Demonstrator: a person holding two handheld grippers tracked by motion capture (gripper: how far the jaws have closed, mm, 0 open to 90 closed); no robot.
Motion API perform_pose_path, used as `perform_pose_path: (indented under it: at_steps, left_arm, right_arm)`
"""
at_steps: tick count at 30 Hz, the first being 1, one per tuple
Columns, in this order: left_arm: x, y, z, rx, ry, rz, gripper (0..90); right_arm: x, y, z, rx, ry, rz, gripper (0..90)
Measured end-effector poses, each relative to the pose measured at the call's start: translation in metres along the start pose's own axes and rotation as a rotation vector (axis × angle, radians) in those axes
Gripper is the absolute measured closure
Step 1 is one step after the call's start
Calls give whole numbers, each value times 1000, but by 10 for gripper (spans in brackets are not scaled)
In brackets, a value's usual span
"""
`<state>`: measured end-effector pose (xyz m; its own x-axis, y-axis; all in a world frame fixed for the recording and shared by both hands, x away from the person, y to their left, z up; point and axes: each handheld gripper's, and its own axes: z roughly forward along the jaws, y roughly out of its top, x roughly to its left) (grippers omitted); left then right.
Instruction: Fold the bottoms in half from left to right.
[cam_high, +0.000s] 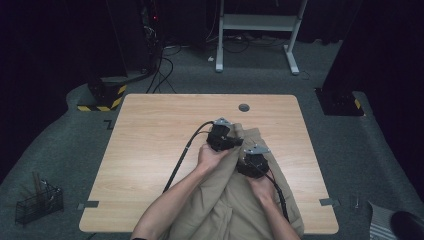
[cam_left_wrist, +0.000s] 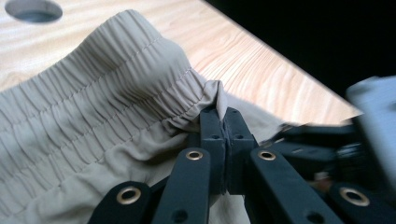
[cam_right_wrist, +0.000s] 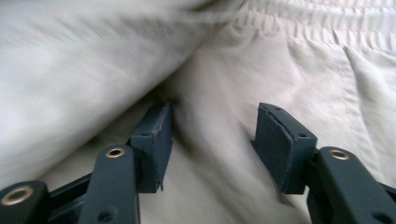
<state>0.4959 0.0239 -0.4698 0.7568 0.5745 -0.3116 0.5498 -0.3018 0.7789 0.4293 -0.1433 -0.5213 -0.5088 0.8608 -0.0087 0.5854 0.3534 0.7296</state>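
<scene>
The left gripper (cam_left_wrist: 225, 122) is clamped on the waistband of the trousers (cam_high: 240, 200), which lie on the table (cam_high: 150, 150). The right gripper (cam_right_wrist: 212, 140) rests on the cloth, jaws apart.

A light wooden table (cam_high: 150, 150) carries 1 pair of beige trousers (cam_high: 235, 200) (elastic waistband toward the far edge), draped over its near edge.

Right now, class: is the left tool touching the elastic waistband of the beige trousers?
Touching. The left gripper view shows the left tool shut on a pinched fold of the waistband, with cloth bunched between its closed jaws.
</scene>
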Motion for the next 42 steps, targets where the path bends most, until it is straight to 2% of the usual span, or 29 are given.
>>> perform_pose_path:
  at_steps: [4, 7, 9, 10, 11, 14, 18, 24, 31, 37, 39, 42]
  left_arm:
    - [-1, -4, 8, 18, 18, 19, 888]
    - [-2, -5, 10, 20, 21, 25, 888]
    - [-2, -5, 10, 22, 21, 25, 888]
    - [-1, -5, 10, 20, 21, 24, 888]
    - [-1, -5, 10, 18, 20, 25, 888]
    - [-1, -5, 9, 20, 22, 27, 888]
    - [-2, -4, 7, 17, 25, 30, 888]
    - [1, -3, 1, 14, 39, 34, 888]
    - [6, 0, -10, 0, 56, 35, 888]
    - [6, 6, -17, -4, 58, 56, 888]
    - [6, 8, -16, -8, 52, 55, 888]
    - [12, 4, -8, 19, 51, 51, 886]
  right_arm:
    - [-4, -4, -18, -28, -18, -14, 464]
    - [-10, -14, -29, -8, -57, -64, 464]
    - [-12, -16, -29, 1, -55, -64, 464]
    - [-15, -20, -26, 28, -46, -64, 470]
    - [-17, -24, -26, 2, -26, -49, 474]
    - [-18, -24, -24, -10, -3, -23, 477]
    - [-10, -22, -22, -15, -14, -43, 486]
    - [0, -18, -17, -14, -9, -40, 486]
    - [17, -10, -8, -13, 6, -43, 486]
    - [31, -2, 0, -11, 38, -57, 486]
    - [36, 0, 3, -12, 44, -67, 486]
    - [45, 4, 7, -12, 54, -72, 484]
